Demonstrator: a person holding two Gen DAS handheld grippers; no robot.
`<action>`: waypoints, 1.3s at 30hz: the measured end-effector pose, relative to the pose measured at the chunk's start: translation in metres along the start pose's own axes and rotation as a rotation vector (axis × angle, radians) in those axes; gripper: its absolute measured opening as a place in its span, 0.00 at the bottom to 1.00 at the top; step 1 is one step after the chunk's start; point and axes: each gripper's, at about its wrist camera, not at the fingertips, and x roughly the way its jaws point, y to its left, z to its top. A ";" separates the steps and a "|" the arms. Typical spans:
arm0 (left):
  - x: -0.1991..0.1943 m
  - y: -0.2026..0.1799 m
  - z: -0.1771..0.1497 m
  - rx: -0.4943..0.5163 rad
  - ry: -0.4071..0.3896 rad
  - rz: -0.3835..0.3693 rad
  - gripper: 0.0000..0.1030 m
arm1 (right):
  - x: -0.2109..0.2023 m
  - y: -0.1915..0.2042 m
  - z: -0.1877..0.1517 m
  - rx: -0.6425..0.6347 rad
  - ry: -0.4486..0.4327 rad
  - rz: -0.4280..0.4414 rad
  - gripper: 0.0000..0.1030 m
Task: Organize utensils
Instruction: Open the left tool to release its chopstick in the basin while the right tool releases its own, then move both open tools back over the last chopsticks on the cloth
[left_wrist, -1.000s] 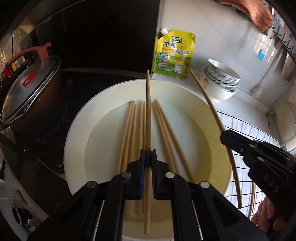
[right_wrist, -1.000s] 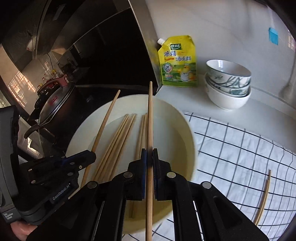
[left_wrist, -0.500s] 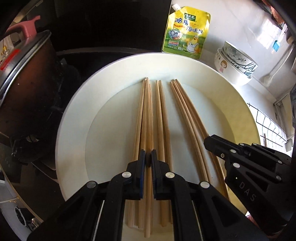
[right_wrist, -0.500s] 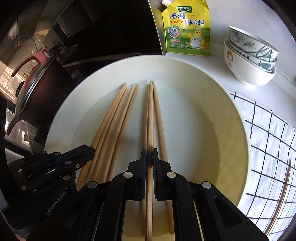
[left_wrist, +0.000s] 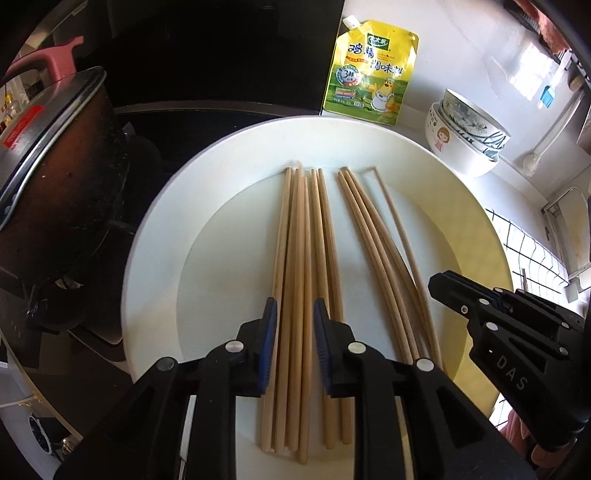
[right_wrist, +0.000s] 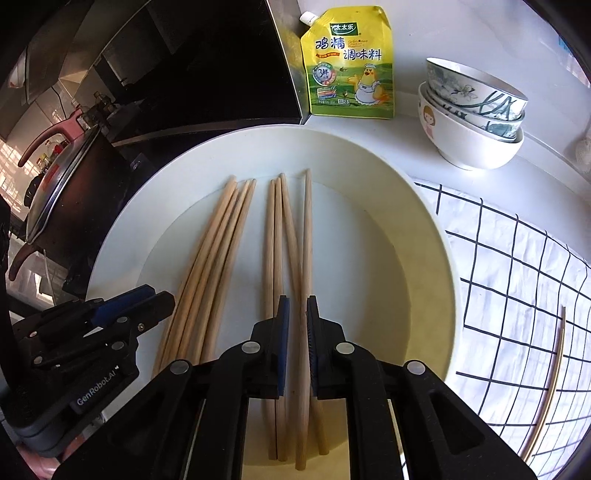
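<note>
A large white plate (left_wrist: 159, 236) (right_wrist: 424, 236) holds several wooden chopsticks (left_wrist: 303, 258) (right_wrist: 221, 251) lying lengthwise in loose bundles. My left gripper (left_wrist: 294, 314) is open low over the plate, its jaws parted around the left bundle with one chopstick lying between them. My right gripper (right_wrist: 295, 314) is open a little, its jaws parted on either side of a chopstick (right_wrist: 306, 236) that rests on the plate. Each gripper shows in the other's view, the right one (left_wrist: 491, 317) and the left one (right_wrist: 110, 314).
A yellow seasoning pouch (left_wrist: 371, 74) (right_wrist: 349, 62) leans at the back. Stacked bowls (left_wrist: 465, 136) (right_wrist: 472, 114) stand at the back right. A lidded pot (left_wrist: 48, 177) sits on the dark stove at left. A checked cloth (right_wrist: 517, 280) with more chopsticks (right_wrist: 554, 376) lies at right.
Both grippers came down to the plate with a chopstick each, then opened. The two chopsticks now lie on the plate among the others.
</note>
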 end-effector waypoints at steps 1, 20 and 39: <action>-0.002 0.000 0.000 -0.002 -0.003 0.000 0.20 | -0.002 0.000 -0.001 0.001 -0.002 0.000 0.09; -0.046 -0.009 -0.017 0.004 -0.080 -0.024 0.29 | -0.058 -0.004 -0.035 0.011 -0.090 -0.009 0.09; -0.077 -0.072 -0.041 0.028 -0.125 -0.058 0.47 | -0.113 -0.064 -0.081 0.063 -0.130 -0.044 0.15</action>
